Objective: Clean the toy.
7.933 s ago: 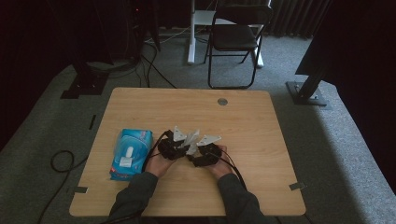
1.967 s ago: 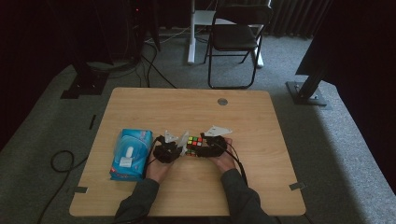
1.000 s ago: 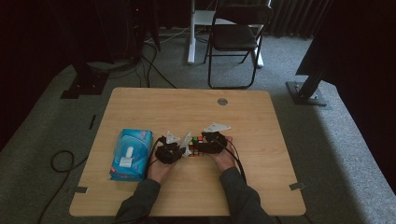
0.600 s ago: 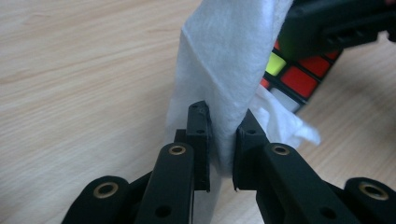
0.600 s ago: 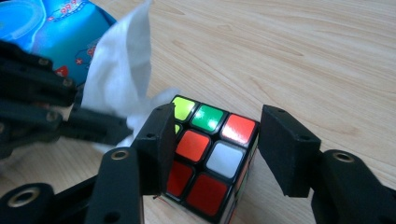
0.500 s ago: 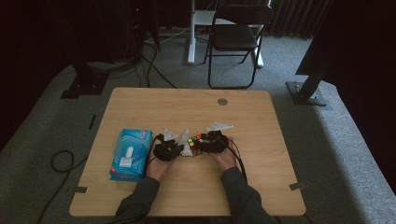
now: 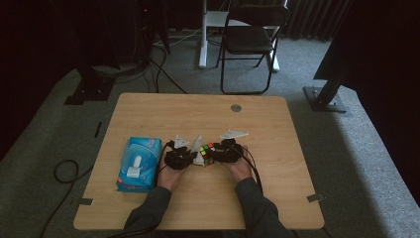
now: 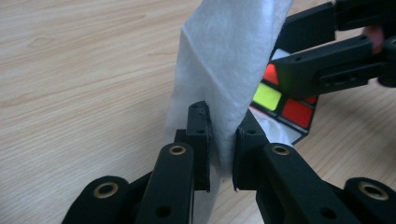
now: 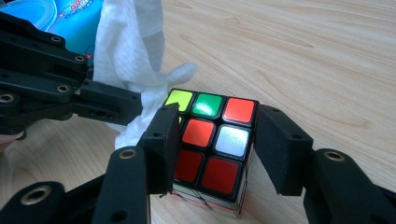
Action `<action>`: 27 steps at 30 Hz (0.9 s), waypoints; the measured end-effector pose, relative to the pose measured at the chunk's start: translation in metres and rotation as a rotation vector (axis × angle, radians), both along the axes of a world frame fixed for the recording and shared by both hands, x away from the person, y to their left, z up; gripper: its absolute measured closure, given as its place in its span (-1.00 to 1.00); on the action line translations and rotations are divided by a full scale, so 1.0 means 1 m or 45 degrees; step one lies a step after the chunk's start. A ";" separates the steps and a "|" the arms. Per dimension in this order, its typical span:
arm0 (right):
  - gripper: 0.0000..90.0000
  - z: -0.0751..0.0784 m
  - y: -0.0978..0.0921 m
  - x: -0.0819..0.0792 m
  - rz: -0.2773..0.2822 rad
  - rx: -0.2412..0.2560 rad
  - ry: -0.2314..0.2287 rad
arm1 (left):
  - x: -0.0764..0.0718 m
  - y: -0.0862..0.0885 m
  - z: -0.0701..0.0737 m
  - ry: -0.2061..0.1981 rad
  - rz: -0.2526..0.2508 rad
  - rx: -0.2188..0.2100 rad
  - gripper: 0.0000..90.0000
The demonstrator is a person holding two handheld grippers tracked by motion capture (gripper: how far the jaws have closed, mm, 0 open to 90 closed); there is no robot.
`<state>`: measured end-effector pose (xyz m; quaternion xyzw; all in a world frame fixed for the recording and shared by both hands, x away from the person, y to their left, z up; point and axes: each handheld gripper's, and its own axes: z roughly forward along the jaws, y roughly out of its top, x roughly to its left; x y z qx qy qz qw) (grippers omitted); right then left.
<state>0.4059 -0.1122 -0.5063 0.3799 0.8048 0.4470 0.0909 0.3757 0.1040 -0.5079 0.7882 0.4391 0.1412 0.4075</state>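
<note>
White wipe: a thin white wipe [image 8: 224, 65] is pinched between the jaws of the left gripper [image 8: 223, 135], which are clamped on its lower fold while the sheet stands up above them.
Left gripper reach: the wipe leans toward the puzzle cube [image 8: 280, 95] and lies against its near side; whether it presses on the stickers or only drapes there cannot be told.
Right gripper: the right gripper [image 9: 217, 140] has its jaws closed on the cube [image 9: 210, 140], one pad on each flank, top face up with green, red, yellow and white squares.
Cube position: on the wooden table [image 7: 277, 183], near the person's edge and between the two hands, seen from the high view as a small multicoloured block [image 7: 207, 153].
Beyond the cube: a blue pack of wipes [image 7: 139, 162] lies flat to the left, apart from the grippers.
Step in hand: most likely wiping the cube, one gripper steadying, the other bringing the cloth.
Next move calls for: probably a firm hold on the cube while the wipe is drawn across a face, the pinch kept tight so the sheet does not slip out, and a turn of the cube to reach the other sides.
</note>
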 end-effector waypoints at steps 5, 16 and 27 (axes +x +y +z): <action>0.13 -0.001 0.000 0.000 -0.005 0.006 0.001 | 0.002 -0.002 0.001 -0.007 0.003 -0.018 0.79; 0.13 -0.002 -0.001 0.000 -0.016 0.028 0.008 | 0.004 -0.004 0.002 -0.024 -0.008 0.013 0.80; 0.13 -0.003 0.000 -0.002 -0.032 0.035 0.004 | 0.011 -0.007 -0.023 0.071 0.024 0.050 0.80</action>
